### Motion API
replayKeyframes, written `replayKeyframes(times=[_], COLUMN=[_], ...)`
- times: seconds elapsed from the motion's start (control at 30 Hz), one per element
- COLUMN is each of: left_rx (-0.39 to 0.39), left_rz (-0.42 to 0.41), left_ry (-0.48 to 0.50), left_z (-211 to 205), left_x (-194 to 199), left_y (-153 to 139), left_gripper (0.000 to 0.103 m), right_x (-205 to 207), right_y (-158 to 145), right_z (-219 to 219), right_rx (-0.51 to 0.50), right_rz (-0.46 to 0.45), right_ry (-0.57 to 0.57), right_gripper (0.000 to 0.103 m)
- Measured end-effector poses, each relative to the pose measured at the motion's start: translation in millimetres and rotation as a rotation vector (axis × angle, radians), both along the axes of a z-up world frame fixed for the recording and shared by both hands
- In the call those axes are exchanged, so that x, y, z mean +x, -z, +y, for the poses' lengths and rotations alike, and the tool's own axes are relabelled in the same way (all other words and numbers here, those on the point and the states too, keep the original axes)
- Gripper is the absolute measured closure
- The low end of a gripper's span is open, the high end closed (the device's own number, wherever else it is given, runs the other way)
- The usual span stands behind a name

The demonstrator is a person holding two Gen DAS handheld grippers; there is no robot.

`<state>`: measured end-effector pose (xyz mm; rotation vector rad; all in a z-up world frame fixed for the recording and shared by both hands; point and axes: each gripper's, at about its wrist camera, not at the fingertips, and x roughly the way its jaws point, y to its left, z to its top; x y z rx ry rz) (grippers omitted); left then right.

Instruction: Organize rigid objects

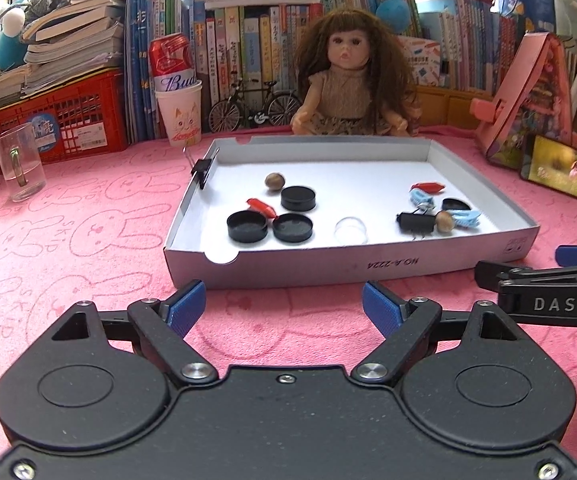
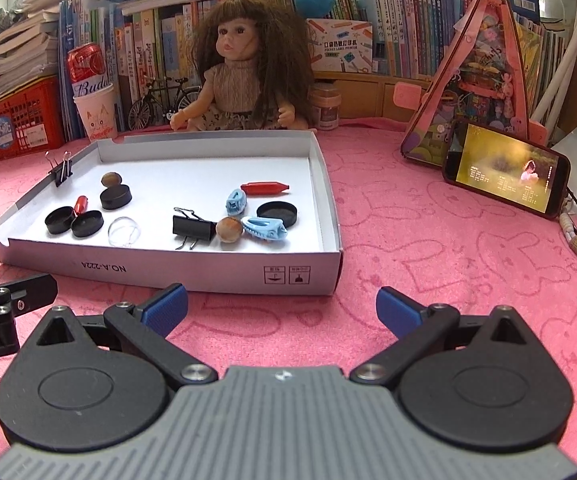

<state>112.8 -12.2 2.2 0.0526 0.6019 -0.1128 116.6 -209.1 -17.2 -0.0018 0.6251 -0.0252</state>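
We hold the left gripper (image 1: 284, 306) and right gripper (image 2: 282, 310) nearest, jaws spread, empty, above pink cloth (image 2: 428, 248). Beyond, the cardboard tray (image 2: 168, 270) holds a black binder clip (image 2: 194, 227), handles toward us; farther right, a red capsule (image 2: 265, 188) lies crosswise.

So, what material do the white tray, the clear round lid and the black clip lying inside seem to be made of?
White tray: probably cardboard; matte, folded walls, printed code.
Clear round lid: likely transparent plastic, maybe glass; glossy and see-through.
Black clip: looks like painted sheet metal with thin wire handles.
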Motion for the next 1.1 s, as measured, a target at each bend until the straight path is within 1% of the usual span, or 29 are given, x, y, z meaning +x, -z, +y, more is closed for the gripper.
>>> replayKeyframes(times=[0.13, 0.23, 0.37, 0.47, 0.63, 0.73, 1.1], left_rx=[0.019, 0.009, -0.017, -0.015, -0.018, -0.015, -0.017], left_rz=[0.019, 0.053, 0.066, 0.069, 0.085, 0.091, 0.092], left_ry=[-0.026, -0.037, -0.045, -0.047, -0.054, -0.051, -0.051], left_z=[0.5, 3.0, 8.1, 8.1, 8.7, 8.1, 8.5], left_x=[5.3, 9.7, 11.7, 12.1, 16.4, 17.5, 17.5], left_y=[6.1, 10.0, 11.4, 11.3, 11.5, 12.3, 12.9], left_gripper=[0.018, 0.015, 0.013, 0.012, 0.003, 0.001, 0.001], right_x=[6.4, 6.1, 7.1, 7.0, 7.1, 7.0, 7.0], right_y=[4.5, 5.6, 6.6, 6.7, 6.7, 6.8, 6.6], right_z=[-1.7, -0.7, 1.1, 1.4, 1.1, 1.2, 0.9], right_rx=[0.013, 0.007, -0.005, -0.006, -0.005, -0.005, -0.005], right_rz=[0.052, 0.053, 0.059, 0.059, 0.059, 0.059, 0.059], right_ry=[0.007, 0.005, 0.002, 0.002, 0.002, 0.002, 0.002], right_gripper=[0.0, 0.0, 0.0, 0.0, 0.0, 0.0, 0.0])
